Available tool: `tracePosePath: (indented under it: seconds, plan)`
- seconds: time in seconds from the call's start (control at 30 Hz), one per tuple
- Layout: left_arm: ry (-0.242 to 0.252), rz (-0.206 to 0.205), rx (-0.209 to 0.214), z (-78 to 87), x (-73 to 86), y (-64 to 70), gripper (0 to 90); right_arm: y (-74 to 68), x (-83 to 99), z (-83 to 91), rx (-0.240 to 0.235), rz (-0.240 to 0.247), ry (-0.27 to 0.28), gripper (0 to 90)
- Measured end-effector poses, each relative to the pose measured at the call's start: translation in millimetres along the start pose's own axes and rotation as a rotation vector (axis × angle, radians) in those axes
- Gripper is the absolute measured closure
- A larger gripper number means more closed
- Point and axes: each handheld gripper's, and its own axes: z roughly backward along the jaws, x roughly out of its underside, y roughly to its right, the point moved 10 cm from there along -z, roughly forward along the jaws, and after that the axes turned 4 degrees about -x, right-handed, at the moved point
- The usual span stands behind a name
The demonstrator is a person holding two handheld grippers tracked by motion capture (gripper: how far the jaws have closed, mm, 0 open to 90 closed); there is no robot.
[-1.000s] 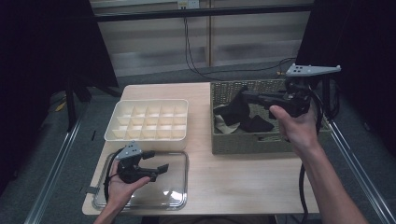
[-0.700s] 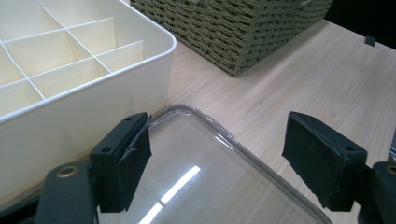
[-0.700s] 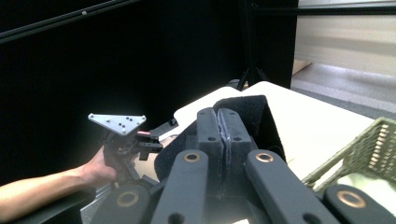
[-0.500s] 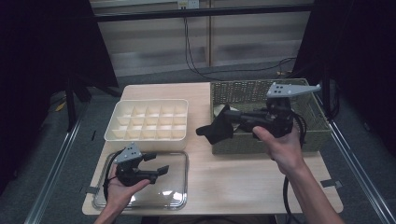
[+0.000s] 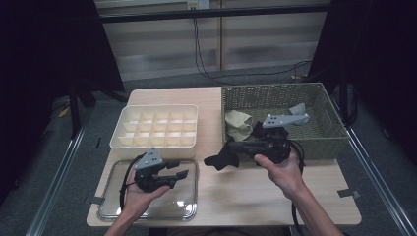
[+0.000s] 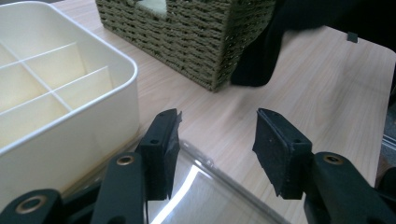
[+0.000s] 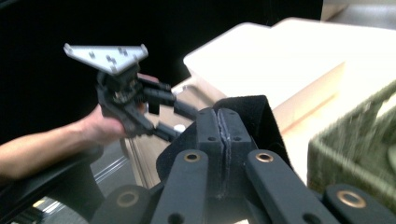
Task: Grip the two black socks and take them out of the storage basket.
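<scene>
My right gripper [image 5: 229, 150] is shut on a black piece of cloth [image 5: 218, 161] and holds it above the wooden table, just left of the wicker basket [image 5: 324, 142]. In the right gripper view the jaws [image 7: 219, 115] are pressed together, with the black cloth [image 7: 254, 112] wrapped around their tips. The left gripper [image 5: 181, 170] stands open over a clear shallow tray [image 5: 189, 206], nothing between its fingers. From the left gripper view, its gripper [image 6: 217, 135] points toward the hanging black cloth [image 6: 254, 60] in front of the basket [image 6: 201, 37].
A white box with several empty compartments [image 5: 157, 128] sits behind the clear tray. A beige cloth [image 5: 238, 123] lies in the basket's left end. Bare tabletop [image 5: 236, 196] lies between my two hands. Dark floor and cables surround the table.
The right gripper has lifted the black cloth out of the basket and carried it left and toward me, over the table. My left gripper has stayed open over the tray.
</scene>
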Motion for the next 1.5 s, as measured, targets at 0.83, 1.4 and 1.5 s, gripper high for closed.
tracePosePath:
  seconds: [0.83, 1.4, 1.5]
  plan:
    - [-0.088, -0.032, 0.102, -54.5, -5.6, 21.3, 65.2, 54.0, 119.4, 24.0, 0.082, -0.158, -0.168, 88.7]
    - [-0.177, -0.056, 0.164, -99.8, 0.0, 35.0, 65.5, 83.0, 169.5, 42.7, 0.197, -0.211, -0.282, 88.1]
    - [-0.186, -0.056, 0.195, -106.0, -1.1, 42.2, 64.1, 88.3, 173.4, 41.9, 0.215, -0.22, -0.295, 87.9]
